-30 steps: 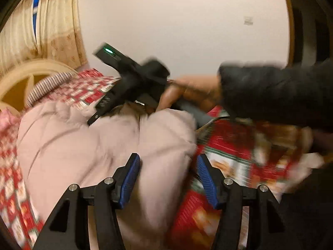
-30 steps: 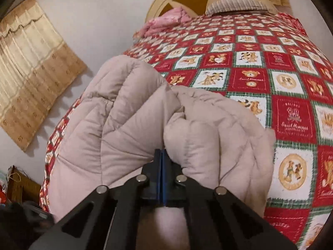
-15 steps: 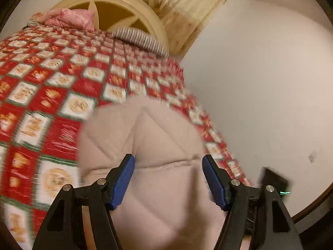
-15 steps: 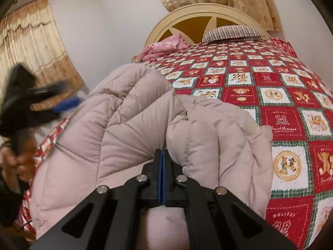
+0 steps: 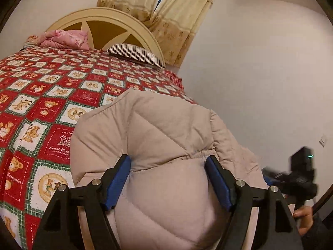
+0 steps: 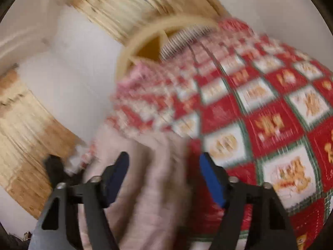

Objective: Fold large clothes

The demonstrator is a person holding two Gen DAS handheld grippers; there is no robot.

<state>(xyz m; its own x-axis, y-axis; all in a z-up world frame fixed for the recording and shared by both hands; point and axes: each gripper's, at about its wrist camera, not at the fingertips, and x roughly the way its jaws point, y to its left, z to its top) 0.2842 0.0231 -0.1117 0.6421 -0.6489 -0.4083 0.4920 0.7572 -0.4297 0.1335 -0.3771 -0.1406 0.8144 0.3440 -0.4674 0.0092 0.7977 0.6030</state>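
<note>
A puffy beige quilted jacket [image 5: 158,137] lies folded in a bundle on the red patchwork bedspread [image 5: 41,95], near the bed's right edge. My left gripper [image 5: 168,177] is open, its blue pads on either side of the jacket's near fold, holding nothing. My right gripper [image 6: 164,177] is open too, above the jacket [image 6: 149,187] at the bed's corner; that view is blurred by motion. The right gripper's black body [image 5: 299,177] shows at the far right of the left wrist view.
A cream headboard [image 5: 116,25], a striped pillow [image 5: 135,55] and a pink bundle [image 5: 62,39] stand at the bed's far end. Curtains [image 5: 172,20] hang behind. A white wall [image 5: 260,83] runs along the bed's right side.
My right gripper has let go of the jacket and opened, swinging away fast. My left gripper has settled over the jacket's near fold.
</note>
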